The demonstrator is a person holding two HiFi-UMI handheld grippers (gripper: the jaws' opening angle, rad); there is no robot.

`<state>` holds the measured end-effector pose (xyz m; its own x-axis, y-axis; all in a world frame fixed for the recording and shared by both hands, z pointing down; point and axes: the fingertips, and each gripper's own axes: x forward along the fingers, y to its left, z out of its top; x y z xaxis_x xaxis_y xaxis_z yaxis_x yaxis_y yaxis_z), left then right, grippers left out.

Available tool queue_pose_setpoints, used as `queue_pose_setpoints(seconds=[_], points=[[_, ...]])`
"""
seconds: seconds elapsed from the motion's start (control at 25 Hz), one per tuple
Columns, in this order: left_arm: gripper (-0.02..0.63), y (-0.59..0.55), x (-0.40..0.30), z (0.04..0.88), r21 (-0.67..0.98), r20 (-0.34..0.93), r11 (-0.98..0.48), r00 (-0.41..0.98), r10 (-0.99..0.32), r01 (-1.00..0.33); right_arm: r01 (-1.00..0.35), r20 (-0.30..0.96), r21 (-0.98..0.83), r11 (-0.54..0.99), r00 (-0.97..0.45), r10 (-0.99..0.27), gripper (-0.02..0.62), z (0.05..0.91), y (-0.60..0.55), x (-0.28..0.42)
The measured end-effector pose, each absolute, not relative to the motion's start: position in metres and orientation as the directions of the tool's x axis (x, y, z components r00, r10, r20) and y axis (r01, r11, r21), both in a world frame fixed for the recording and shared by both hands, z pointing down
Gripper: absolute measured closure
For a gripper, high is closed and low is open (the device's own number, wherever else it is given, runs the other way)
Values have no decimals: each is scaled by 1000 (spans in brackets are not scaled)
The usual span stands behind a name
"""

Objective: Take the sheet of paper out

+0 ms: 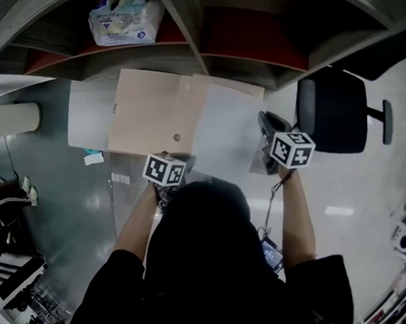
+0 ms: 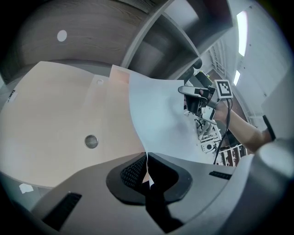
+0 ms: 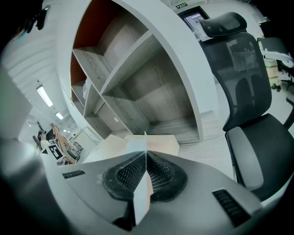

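Head view, two grippers [image 1: 182, 158] [image 1: 265, 122], one sheet [image 1: 222, 133]

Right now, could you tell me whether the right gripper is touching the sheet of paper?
Touching. The right gripper view shows the right gripper with its jaws shut on the sheet of paper, whose edge is pinched between them.

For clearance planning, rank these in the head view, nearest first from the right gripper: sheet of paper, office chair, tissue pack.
1. Sheet of paper, held in the jaws of the right gripper.
2. Office chair, to its right.
3. Tissue pack, far upper left.
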<state>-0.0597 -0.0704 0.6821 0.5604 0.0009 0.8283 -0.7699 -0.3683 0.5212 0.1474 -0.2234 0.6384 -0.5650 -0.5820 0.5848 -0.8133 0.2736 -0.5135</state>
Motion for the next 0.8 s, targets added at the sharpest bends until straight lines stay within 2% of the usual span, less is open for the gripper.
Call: queue_pose_setpoints(seconds=[0.44, 0.8], points=[[555, -50, -61, 671, 503, 822, -399, 567, -53, -767, -852, 571, -421, 311, -516, -638, 577, 609, -183, 144], [555, -21, -62, 654, 464, 812, -417, 563, -152, -782, -880, 537, -299, 370, -475, -697, 577, 574, -140, 138]])
